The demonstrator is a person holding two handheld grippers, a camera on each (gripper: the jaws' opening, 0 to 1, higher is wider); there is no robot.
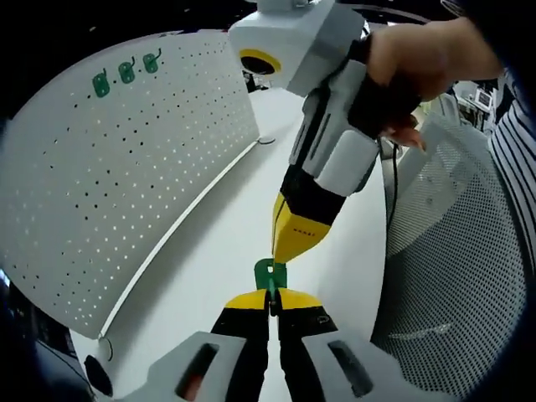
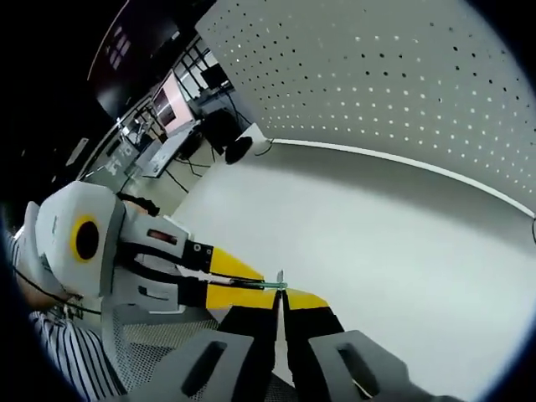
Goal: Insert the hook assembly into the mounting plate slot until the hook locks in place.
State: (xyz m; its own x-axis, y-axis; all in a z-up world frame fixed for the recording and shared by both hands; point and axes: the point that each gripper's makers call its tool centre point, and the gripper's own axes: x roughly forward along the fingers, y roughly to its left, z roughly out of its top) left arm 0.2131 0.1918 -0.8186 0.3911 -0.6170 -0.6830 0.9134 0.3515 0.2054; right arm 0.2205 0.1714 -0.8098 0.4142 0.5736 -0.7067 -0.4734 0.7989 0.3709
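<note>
On the left we see the white perforated pegboard point(image 1: 126, 167) standing on the white worktop point(image 1: 218, 251), three small green hooks point(image 1: 126, 74) already mounted. Both hand-held grippers, the left point(image 1: 270, 303) and the right point(image 1: 285, 251), pinch one green hook piece point(image 1: 270, 274) mid-air, well apart from the board; we judge insertion remains.

A white table point(image 2: 352, 218) filled the foreground under even light. Beyond its far end the room lay dim, with desks point(image 2: 167, 142) carrying monitors point(image 2: 172, 96) and trailing cables. White perforated mesh panels point(image 1: 452, 251) stood beside the table's right edge.
</note>
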